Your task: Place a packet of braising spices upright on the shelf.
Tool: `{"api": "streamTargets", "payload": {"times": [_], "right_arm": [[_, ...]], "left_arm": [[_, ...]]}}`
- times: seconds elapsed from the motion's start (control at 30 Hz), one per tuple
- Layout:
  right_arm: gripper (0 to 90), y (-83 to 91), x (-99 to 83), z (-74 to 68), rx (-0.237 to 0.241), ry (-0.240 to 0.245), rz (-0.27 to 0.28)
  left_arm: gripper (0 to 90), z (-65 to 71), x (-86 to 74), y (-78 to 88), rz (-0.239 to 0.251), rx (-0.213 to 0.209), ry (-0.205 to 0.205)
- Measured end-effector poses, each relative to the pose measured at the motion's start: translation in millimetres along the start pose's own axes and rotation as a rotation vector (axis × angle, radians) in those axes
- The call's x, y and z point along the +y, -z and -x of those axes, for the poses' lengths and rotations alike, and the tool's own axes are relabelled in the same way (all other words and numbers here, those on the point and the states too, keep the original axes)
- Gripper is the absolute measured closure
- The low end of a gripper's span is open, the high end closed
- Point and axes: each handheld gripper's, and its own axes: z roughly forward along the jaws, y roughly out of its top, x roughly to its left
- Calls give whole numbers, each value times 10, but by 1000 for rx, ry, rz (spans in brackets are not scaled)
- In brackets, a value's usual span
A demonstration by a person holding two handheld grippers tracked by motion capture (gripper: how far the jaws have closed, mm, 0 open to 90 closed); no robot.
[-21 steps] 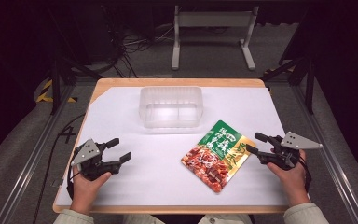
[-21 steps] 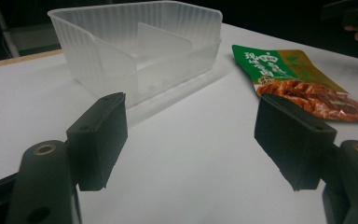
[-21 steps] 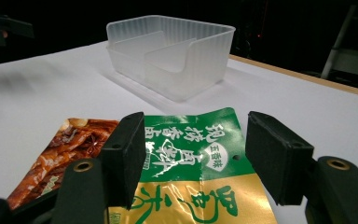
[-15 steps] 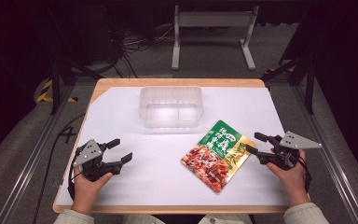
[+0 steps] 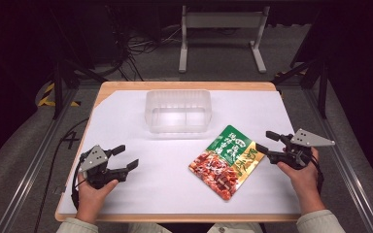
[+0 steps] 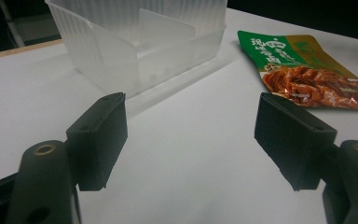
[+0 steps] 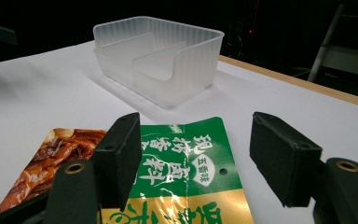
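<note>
High view shows nothing moved yet: left claw (image 5: 122, 157) hovers with jaws apart and empty. Right claw (image 5: 268, 143) is also spread wide, its tips at the edge of the glossy green and orange flat food pouch (image 5: 226, 160). Beyond both, the translucent ribbed plastic divided container (image 5: 178, 110) stands empty on the white paper-covered surface (image 5: 165, 160).

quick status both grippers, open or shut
Left gripper: open, holding nothing.
Right gripper: open, jaws at the green and orange food pouch, not gripping it.
</note>
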Motion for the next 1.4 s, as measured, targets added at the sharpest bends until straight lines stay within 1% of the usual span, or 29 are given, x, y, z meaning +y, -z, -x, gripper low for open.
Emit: {"api": "streamTargets", "payload": {"times": [0.07,0.1,0.2,0.27,0.3,0.43,0.5,0.63,0.67,0.7,0.8,0.83,0.87,0.93,1.0,1.07,1.2,1.27,1.4], "right_arm": [[335,-15,14,17,-4,-2,-5],[335,-24,21,27,-5,-4,-7],[332,-48,37,56,-15,-20,-21],[328,-73,40,77,-17,-32,-36],[327,-82,41,83,-17,-36,-38],[321,-133,57,132,-9,-54,-36],[315,-163,62,167,-16,-53,-38],[311,-217,51,227,-36,-69,-52],[308,-232,44,236,-41,-72,-60],[305,-249,33,244,-44,-76,-71],[298,-285,0,266,-57,-88,-105],[298,-285,0,266,-57,-88,-105],[297,-300,-16,278,-59,-95,-118],[293,-328,-51,302,-67,-114,-152],[287,-355,-93,326,-66,-129,-186],[280,-387,-136,345,-70,-134,-225],[281,-431,-243,373,-72,-148,-261],[278,-443,-285,386,-60,-173,-276],[279,-454,-330,388,-46,-184,-292]], "left_arm": [[258,1,-2,-2,-4,1,-2],[257,-1,-1,0,-8,4,-10],[254,-1,-2,4,-13,11,-17],[251,-2,-8,3,-12,11,-12],[249,-8,-10,5,-16,15,-16],[245,-10,-14,0,-16,15,-7],[243,-11,-13,-3,-17,17,-11],[237,-17,-19,-12,-27,16,-14],[234,-23,-23,-17,-30,12,-17],[230,-22,-27,-19,-33,12,-10],[226,-30,-30,-26,-39,12,-18],[226,-30,-30,-26,-39,12,-18],[226,-28,-29,-27,-39,12,-19],[226,-23,-28,-27,-42,14,-23],[226,-15,-30,-30,-43,14,-16],[226,-15,-31,-30,-43,13,-18],[223,-25,-34,-30,-43,15,-26],[221,-24,-34,-31,-41,16,-28],[218,-24,-33,-29,-42,18,-29]]}}
